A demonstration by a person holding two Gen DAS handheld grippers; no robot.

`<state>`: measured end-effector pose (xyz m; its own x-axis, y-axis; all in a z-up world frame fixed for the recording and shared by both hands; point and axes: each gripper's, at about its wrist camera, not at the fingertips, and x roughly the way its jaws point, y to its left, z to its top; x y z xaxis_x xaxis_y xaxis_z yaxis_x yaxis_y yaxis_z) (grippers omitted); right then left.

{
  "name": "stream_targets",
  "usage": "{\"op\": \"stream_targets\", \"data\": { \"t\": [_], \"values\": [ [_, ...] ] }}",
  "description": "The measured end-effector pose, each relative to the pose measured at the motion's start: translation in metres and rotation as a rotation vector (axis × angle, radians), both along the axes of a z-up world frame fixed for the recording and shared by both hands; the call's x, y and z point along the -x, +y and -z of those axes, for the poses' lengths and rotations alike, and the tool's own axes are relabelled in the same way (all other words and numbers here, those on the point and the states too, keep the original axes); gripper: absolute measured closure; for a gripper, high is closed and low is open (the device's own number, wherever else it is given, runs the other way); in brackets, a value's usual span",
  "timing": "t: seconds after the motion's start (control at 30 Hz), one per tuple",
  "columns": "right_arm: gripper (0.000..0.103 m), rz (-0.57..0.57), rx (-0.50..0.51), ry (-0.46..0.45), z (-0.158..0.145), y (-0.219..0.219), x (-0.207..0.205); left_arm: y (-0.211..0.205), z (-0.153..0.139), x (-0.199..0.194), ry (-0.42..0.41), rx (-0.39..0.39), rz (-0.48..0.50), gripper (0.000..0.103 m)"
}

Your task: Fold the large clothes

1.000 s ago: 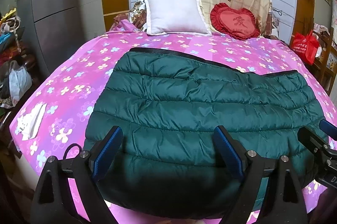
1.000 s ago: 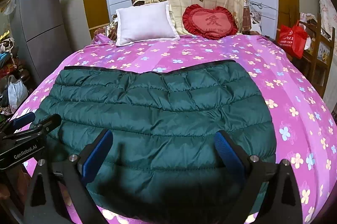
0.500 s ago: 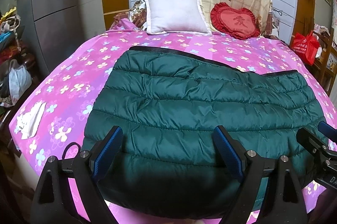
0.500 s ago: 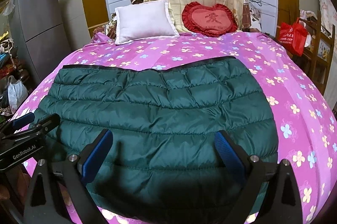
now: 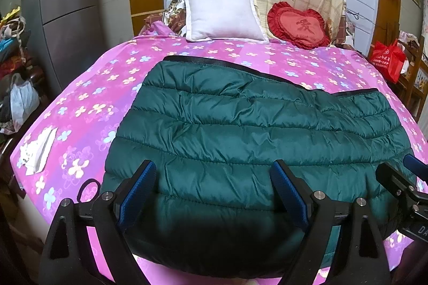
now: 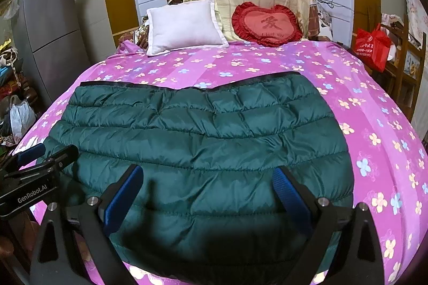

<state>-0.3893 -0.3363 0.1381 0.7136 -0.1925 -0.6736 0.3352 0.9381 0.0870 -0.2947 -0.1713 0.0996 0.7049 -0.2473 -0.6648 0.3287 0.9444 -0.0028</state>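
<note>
We held both tools gaping, empty. The left tool (image 5: 214,184) and right tool (image 6: 207,184) hovered over the green jacket's (image 5: 256,129) near edge on the bed (image 5: 88,103).

Green quilted jacket (image 6: 203,151) flat on the pink floral bedspread (image 6: 374,124), right claw (image 6: 206,188) agape above it

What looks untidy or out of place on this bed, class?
The green quilted jacket has an uneven far hem, its black edge stepped rather than straight. White crumpled tissue lies loose at the bedspread's left edge.
</note>
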Motion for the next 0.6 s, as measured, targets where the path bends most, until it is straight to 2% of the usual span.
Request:
{"op": "stream_targets", "data": {
  "t": [0.6],
  "values": [
    [0.004, 0.0, -0.007, 0.001, 0.0011, -0.0011, 0.0006, -0.0064, 0.0007, 0.0042, -0.008, -0.016, 0.008, 0.032]
  ]
}}
